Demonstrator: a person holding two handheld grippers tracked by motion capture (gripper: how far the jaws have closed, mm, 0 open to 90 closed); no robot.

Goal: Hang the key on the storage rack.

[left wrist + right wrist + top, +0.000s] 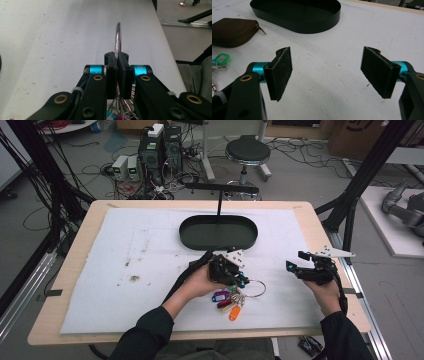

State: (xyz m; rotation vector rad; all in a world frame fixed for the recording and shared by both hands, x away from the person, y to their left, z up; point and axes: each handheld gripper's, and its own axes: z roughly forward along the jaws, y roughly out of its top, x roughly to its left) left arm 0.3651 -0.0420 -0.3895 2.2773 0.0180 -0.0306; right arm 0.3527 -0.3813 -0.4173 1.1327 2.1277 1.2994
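A large metal key ring (256,288) with several keys and coloured tags (227,301) lies on the white mat near the table's front. My left gripper (243,280) is shut on the ring. In the left gripper view the two pads pinch the thin steel ring (117,35), which stands up between them, and the keys hang below my left gripper (117,58). My right gripper (295,260) hovers to the right of the keys, open, with nothing between its pads (280,72). A black oval tray (218,232) sits behind both grippers.
A brown zipped pouch (234,31) lies left of the tray (297,15) in the right gripper view, with a green key tag (220,58) beside it. A black T-shaped stand (220,190) rises behind the tray. The table's right edge (345,285) is close to my right hand.
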